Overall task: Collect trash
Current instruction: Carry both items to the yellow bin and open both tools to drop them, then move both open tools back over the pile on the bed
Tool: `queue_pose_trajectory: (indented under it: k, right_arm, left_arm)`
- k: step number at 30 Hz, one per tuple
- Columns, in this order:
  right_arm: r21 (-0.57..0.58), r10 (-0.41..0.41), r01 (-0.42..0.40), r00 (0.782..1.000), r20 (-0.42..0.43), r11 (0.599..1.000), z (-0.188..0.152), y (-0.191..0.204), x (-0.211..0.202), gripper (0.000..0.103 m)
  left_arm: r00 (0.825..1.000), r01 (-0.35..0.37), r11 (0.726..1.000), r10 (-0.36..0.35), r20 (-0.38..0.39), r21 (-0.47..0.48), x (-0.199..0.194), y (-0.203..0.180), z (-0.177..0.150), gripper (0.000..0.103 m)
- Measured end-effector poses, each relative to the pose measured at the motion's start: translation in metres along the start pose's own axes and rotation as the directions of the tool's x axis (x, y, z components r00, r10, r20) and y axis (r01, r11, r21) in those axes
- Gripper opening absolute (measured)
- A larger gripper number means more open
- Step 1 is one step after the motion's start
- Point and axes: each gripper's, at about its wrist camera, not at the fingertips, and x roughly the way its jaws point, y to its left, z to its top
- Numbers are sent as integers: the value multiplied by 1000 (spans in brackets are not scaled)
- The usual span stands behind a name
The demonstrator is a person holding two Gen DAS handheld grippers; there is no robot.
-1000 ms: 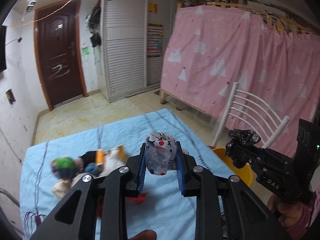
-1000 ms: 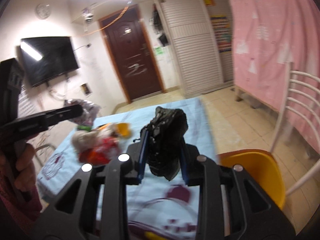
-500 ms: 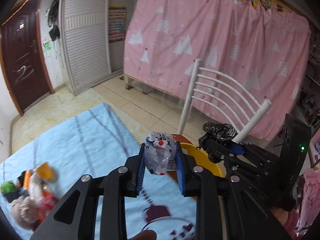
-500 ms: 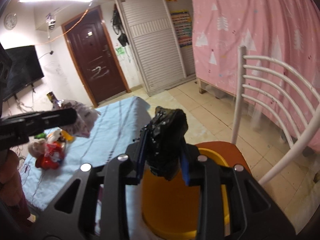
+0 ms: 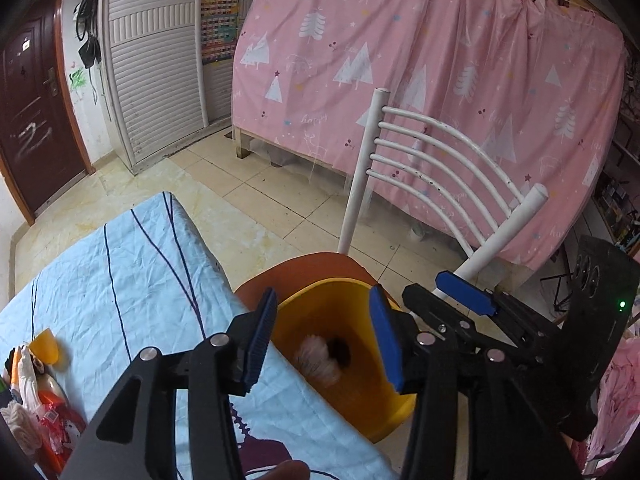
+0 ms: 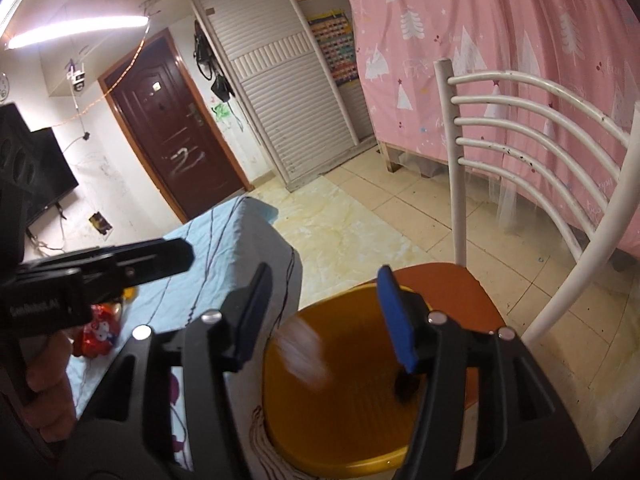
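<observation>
Holding both claws over the round yellow plastic bin (image 5: 352,392) on the orange chair seat (image 6: 452,280), I had my left gripper (image 5: 324,334) spread apart and empty. My right gripper (image 6: 324,314) was likewise spread. Below them, inside the bin, lay a blurred whitish wrapper (image 5: 316,362) and a crumpled black bag (image 6: 406,386). More trash (image 5: 36,400) sat left of my left claw on the blue cloth (image 5: 132,288).

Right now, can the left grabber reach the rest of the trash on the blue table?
Probably yes. The left gripper is open and empty above the yellow bin, and the trash pile lies uncovered on the blue tablecloth to its left, with nothing between them.
</observation>
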Motion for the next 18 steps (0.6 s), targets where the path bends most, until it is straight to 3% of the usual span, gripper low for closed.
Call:
queue_pose_trajectory:
  k: [4, 8, 18]
  right_arm:
    - [-16, 10, -10, 1000, -1, 1000, 1, 7, 0, 54]
    - [-50, 27, -27, 1000, -3, 998, 3, 25, 0, 65]
    - [-155, 105, -109, 994, -35, 982, 1, 97, 6, 82]
  left_arm:
    - [1000, 4, 1000, -4, 7, -26, -12, 12, -2, 40]
    - [999, -4, 999, 6, 44, -49, -32, 23, -5, 40]
    - [987, -64, 991, 80, 137, -117, -98, 73, -19, 40]
